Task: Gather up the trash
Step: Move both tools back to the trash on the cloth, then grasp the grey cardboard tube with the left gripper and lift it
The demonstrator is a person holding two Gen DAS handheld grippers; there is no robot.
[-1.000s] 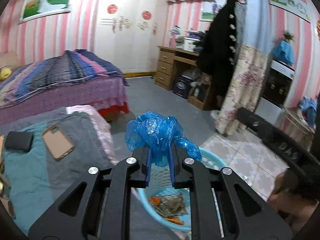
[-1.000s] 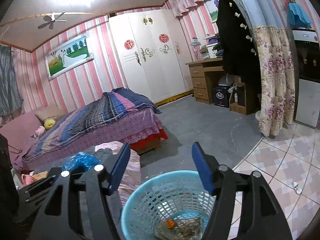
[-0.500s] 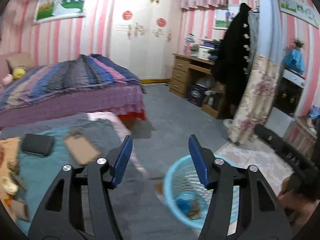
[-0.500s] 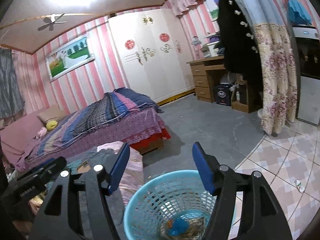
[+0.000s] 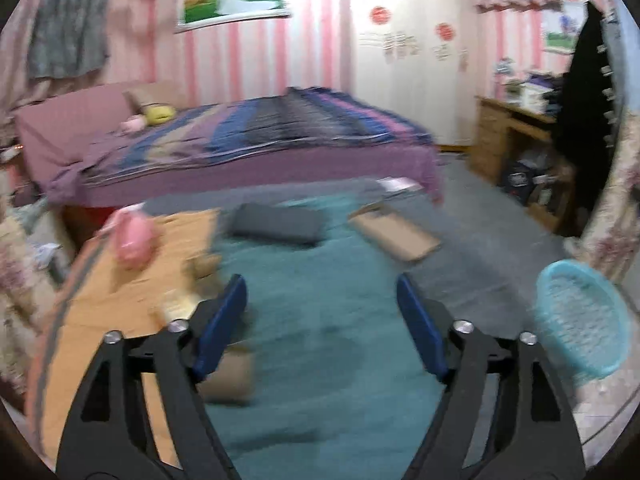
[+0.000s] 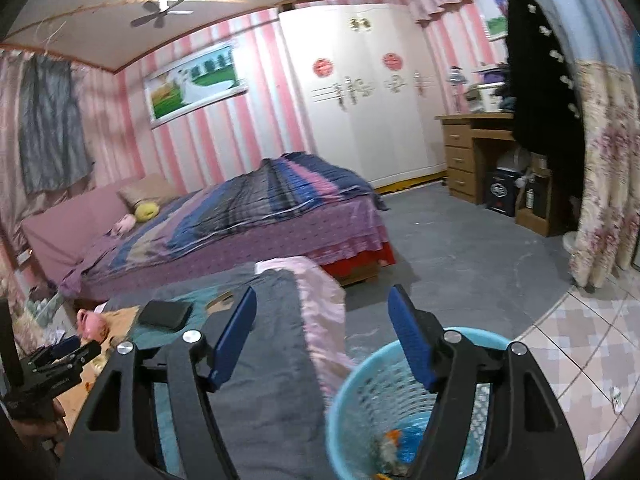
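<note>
The left hand-held gripper [image 5: 320, 308] is hanging over the teal blanket [image 5: 320, 360], its jaws having just been opening, now standing wide with nothing between them. The right hand-held gripper [image 6: 322, 332] is also gaping wide and empty, above the near rim of the blue basket [image 6: 352, 400]. In the basket, trash is lying: a blue bag [image 6: 412, 446] beside orange scraps [image 6: 392, 438]. On the blanket a dark case [image 5: 276, 224] and cardboard [image 5: 396, 232] are lying, blurred.
</note>
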